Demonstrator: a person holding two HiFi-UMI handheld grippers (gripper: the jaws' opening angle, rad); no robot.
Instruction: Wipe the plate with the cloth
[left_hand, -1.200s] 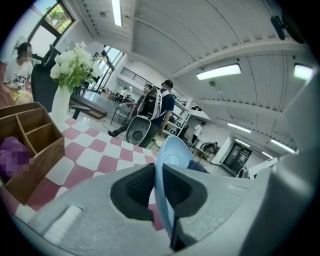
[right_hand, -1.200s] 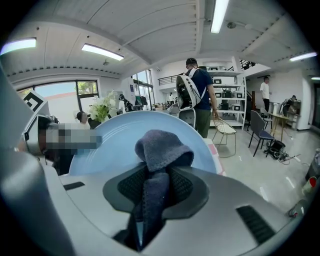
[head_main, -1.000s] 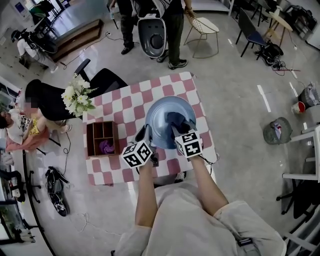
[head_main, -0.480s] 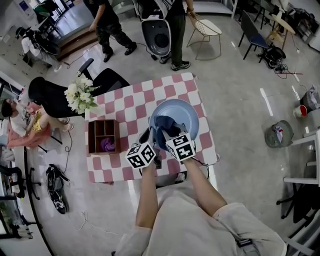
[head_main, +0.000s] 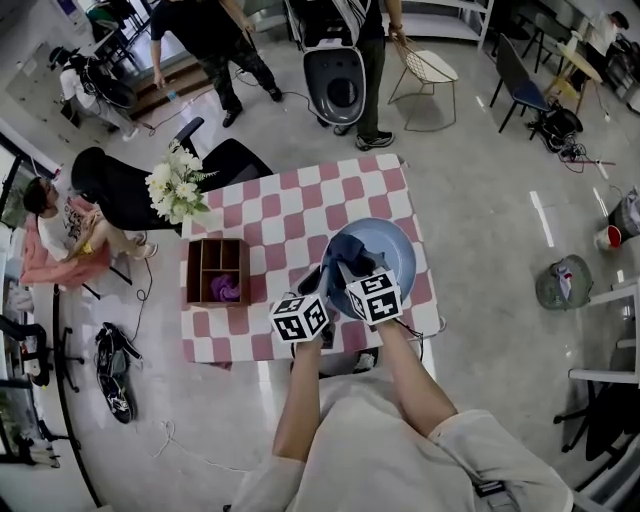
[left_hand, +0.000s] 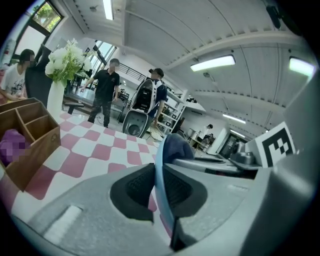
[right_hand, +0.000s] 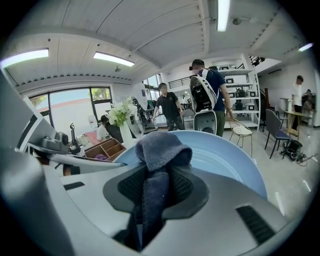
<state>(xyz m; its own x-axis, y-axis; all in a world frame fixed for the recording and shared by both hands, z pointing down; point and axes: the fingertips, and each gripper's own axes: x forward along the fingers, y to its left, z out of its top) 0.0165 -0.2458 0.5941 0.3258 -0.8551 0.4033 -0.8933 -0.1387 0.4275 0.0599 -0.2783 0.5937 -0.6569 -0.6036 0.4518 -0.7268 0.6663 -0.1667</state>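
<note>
Plate (head_main: 392, 252), pale blue: we are finding it over the near right part of the pink-and-white checked table (head_main: 265, 205). Its rim is running edge-on between the jaws of the left gripper (left_hand: 161, 186), which are clamping it from both sides.

Cloth (right_hand: 161, 142), dark blue: it is lying against the plate's inner face, bunched at the top. The right gripper (right_hand: 151, 195) is pinching its lower fold between both jaws.

We are noting the two grippers sitting just beside each other at the plate's near edge.

Left of the plate and apart from it, a wooden compartment box (head_main: 216, 262) is resting on the table. It is holding something purple (head_main: 224, 290) in a near compartment. White flowers (head_main: 178, 185) are standing at the far left corner.
</note>
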